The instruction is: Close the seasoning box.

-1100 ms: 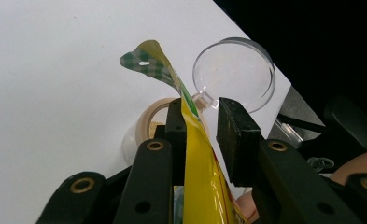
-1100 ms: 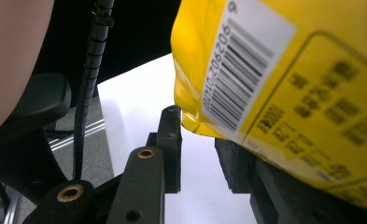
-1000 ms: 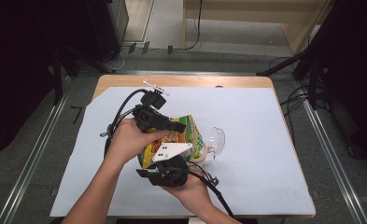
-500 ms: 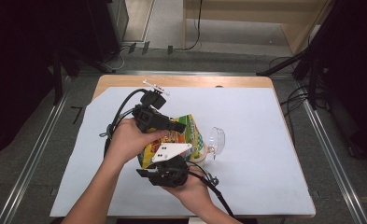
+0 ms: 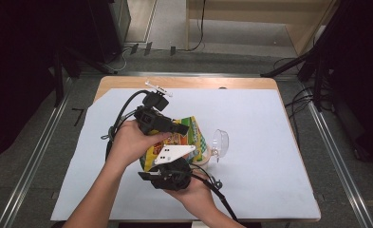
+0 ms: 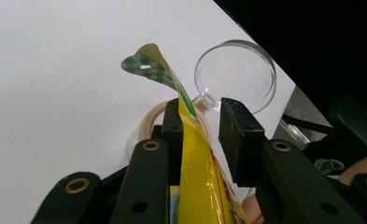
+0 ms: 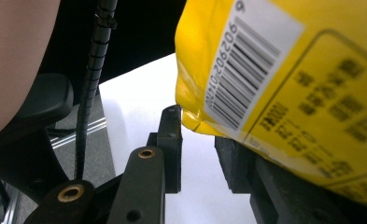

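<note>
Packet: glossy yellow foil snack bag (image 5: 177, 142), green-checked top seal with a punched hang slot, barcode panel on its back face; it is held off the white paper-covered tabletop (image 5: 265, 156) between the two claws, near the table's middle.

Left claw (image 6: 197, 123): black hard-plastic jaws with brass-coloured rivets, matte block pads. The bag's thin upper edge runs between the jaws and lies against one pad; a clear gap shows to the other pad, so the jaws stand apart and do not clamp the bag. They have just been opening slightly.

Right claw (image 7: 197, 140): same build. The bag's lower corner sits at the jaw tips, one pad hidden under the bag, a gap beside the other; I cannot tell if it grips.

Beside and partly under the bag: round beige cup (image 6: 146, 123), contents not visible. Transparent round plastic lid (image 5: 220, 142), smooth, stands tilted just beside it.

Surface: matte white sheet over a light wooden top, bare wood along the far edge. Room: grey floor, metal rails either side, dark stands, loose cables.
</note>
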